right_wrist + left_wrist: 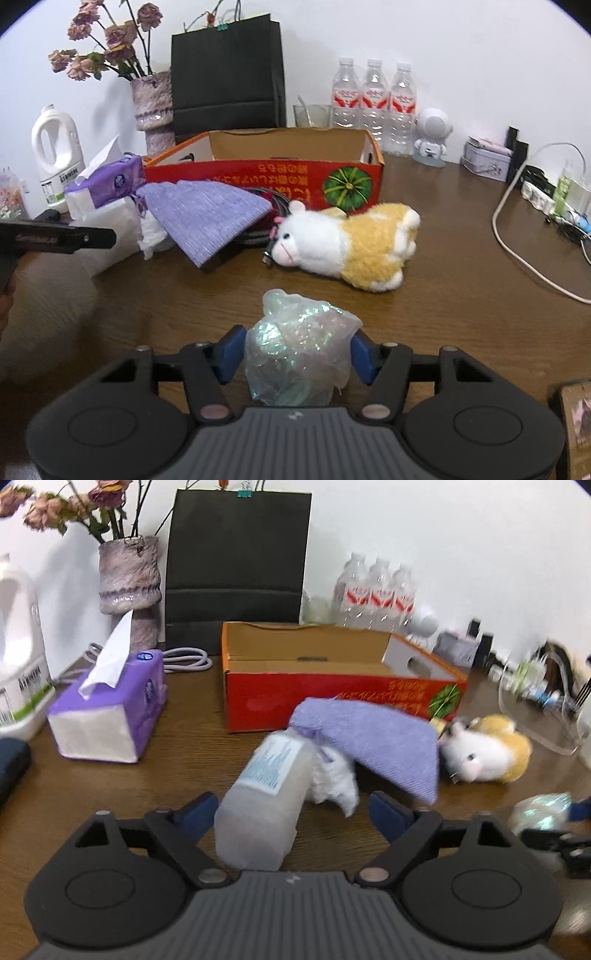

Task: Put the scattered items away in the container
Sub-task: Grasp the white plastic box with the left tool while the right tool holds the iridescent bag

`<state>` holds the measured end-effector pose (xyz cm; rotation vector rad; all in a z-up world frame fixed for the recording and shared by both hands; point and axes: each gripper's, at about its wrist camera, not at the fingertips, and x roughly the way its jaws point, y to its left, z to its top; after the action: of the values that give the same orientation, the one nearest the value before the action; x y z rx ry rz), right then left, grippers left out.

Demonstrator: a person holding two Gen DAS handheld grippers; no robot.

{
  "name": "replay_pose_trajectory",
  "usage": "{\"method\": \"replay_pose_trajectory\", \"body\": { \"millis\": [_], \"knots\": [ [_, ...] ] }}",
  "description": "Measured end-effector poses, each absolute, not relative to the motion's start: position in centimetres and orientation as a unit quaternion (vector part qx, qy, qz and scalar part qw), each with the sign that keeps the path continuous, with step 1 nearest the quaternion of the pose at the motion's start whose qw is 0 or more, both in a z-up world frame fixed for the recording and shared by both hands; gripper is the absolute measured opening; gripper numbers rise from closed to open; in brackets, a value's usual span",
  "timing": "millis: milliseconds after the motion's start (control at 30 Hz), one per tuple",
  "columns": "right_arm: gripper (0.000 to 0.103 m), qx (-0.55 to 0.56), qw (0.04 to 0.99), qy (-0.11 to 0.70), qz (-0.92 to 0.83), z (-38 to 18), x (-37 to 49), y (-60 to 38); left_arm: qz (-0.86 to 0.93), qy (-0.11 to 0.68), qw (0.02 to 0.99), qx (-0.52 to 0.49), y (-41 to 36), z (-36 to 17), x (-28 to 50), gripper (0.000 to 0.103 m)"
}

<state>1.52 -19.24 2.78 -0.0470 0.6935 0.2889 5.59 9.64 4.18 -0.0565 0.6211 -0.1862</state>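
Observation:
The open red cardboard box (332, 698) (258, 177) stands at the back of the wooden table. In front of it lie a purple cloth (376, 746) (207, 218), a crumpled white tissue (336, 779) and a white-and-yellow plush toy (484, 749) (351, 243). A frosted plastic bottle (266, 805) lies between the fingers of my left gripper (295, 812); the right finger stands clear of it, so the gripper is open. My right gripper (297, 354) has both blue pads against a crinkled iridescent plastic bag (299, 350) on the table.
A purple tissue box (107, 716), a white jug (18, 657), a vase of dried flowers (129, 583) and a black paper bag (236, 568) stand at the back left. Water bottles (373, 103), a small astronaut figure (432, 136), a tin and cables (517, 236) fill the right.

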Motion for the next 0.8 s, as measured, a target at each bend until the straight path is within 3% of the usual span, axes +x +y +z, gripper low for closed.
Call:
{"method": "replay_pose_trajectory", "body": {
  "millis": [67,133,233,300,400,633,800],
  "knots": [
    [0.059,-0.022,0.929,0.338,0.146,2.7,1.9,-18.9,-0.083,0.308,0.947,-0.032,9.9,4.1,6.3,0.084],
    [0.059,-0.025,0.930,0.336,0.147,2.7,2.3,-18.6,-0.087,0.311,0.946,-0.037,10.1,3.9,7.0,0.060],
    [0.059,-0.030,0.929,0.342,0.141,2.7,2.6,-18.2,-0.086,0.329,0.940,-0.031,10.0,3.3,7.8,0.044],
    [0.049,-0.029,0.929,0.340,0.143,2.8,2.5,-18.1,-0.088,0.335,0.938,-0.019,9.7,2.9,8.0,0.044],
    [0.044,-0.014,0.930,0.338,0.147,2.8,2.2,-18.2,-0.083,0.330,0.940,0.002,9.1,3.0,7.2,0.043],
    [0.042,-0.009,0.941,0.291,0.170,5.2,-0.3,-18.3,-0.057,0.270,0.961,-0.002,8.1,5.0,1.1,0.043],
    [0.042,0.070,0.940,0.266,0.201,8.2,-0.5,-20.4,-0.064,0.235,0.970,-0.021,7.8,8.2,0.1,0.043]
  ]
}}
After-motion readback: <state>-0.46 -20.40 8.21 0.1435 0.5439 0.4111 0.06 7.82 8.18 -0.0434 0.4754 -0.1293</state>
